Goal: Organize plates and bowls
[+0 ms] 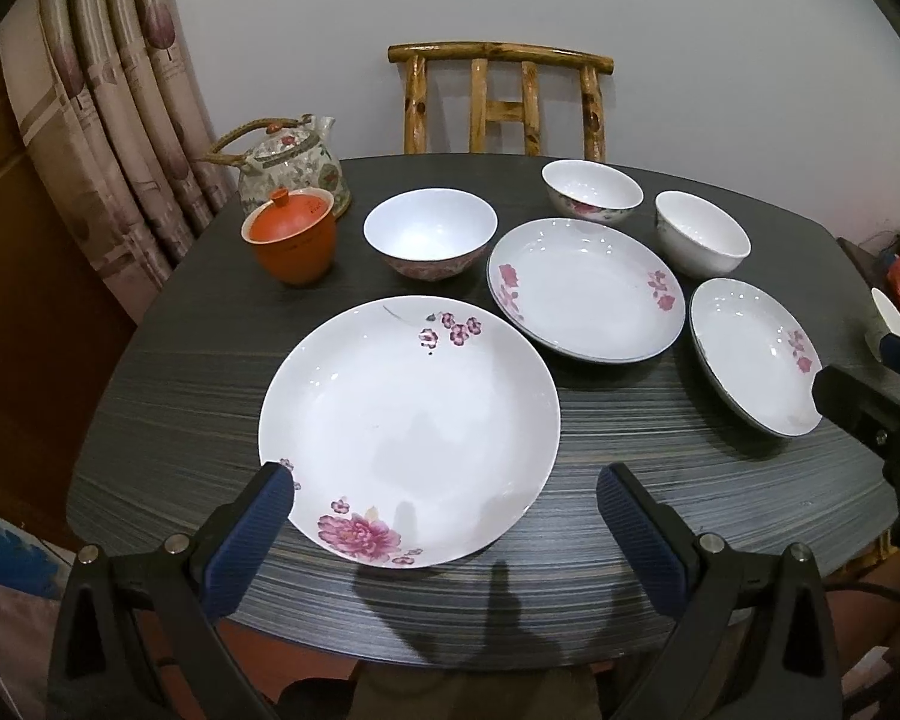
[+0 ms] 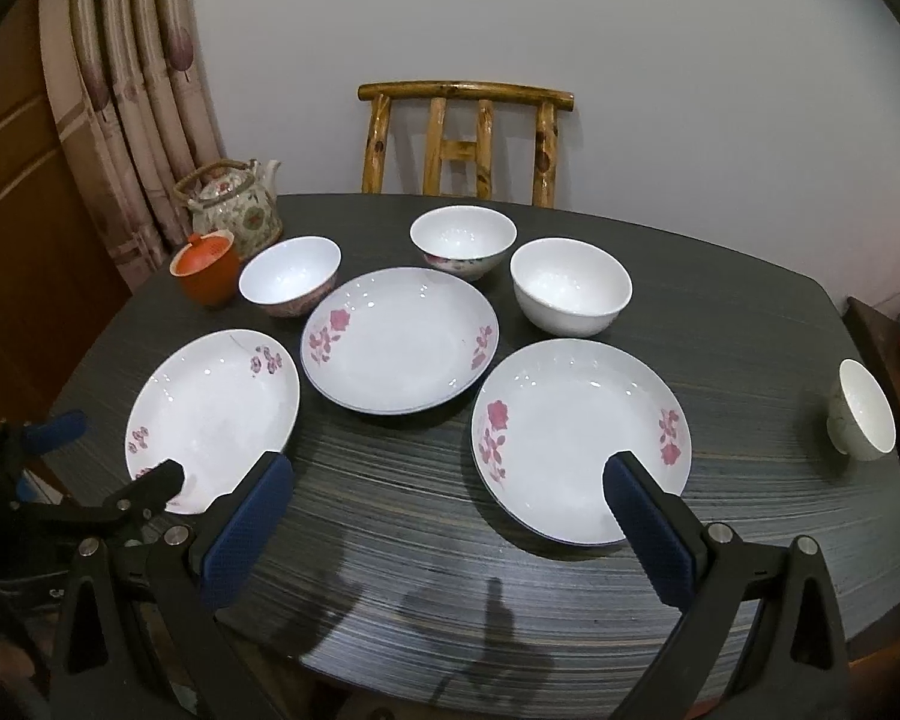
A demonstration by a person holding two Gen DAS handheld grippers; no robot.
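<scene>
The left gripper (image 1: 444, 504) hovers low over the near edge of the dark table (image 1: 180, 396), its blue-padded jaws wide apart and holding nothing; the left pad sits over the rim of the big plate (image 1: 408, 420), the right pad over bare table beside it. The right gripper (image 2: 450, 498) hangs at much the same height on the other side, jaws likewise spread and empty, its right pad over the near edge of the right plate (image 2: 576, 438). Both tools point toward the far chair (image 1: 501, 99). A third plate, the middle plate (image 1: 585, 288), lies between and behind those two, apart from both. Three bowls stand upright behind the plates: the left bowl (image 1: 429, 234), the back bowl (image 1: 591, 189) and the plain bowl (image 1: 702, 234). A small bowl (image 2: 861, 411) sits alone near the table's right edge. A red cup (image 1: 291, 237) and teapot (image 1: 294, 165) stand at the far left corner
</scene>
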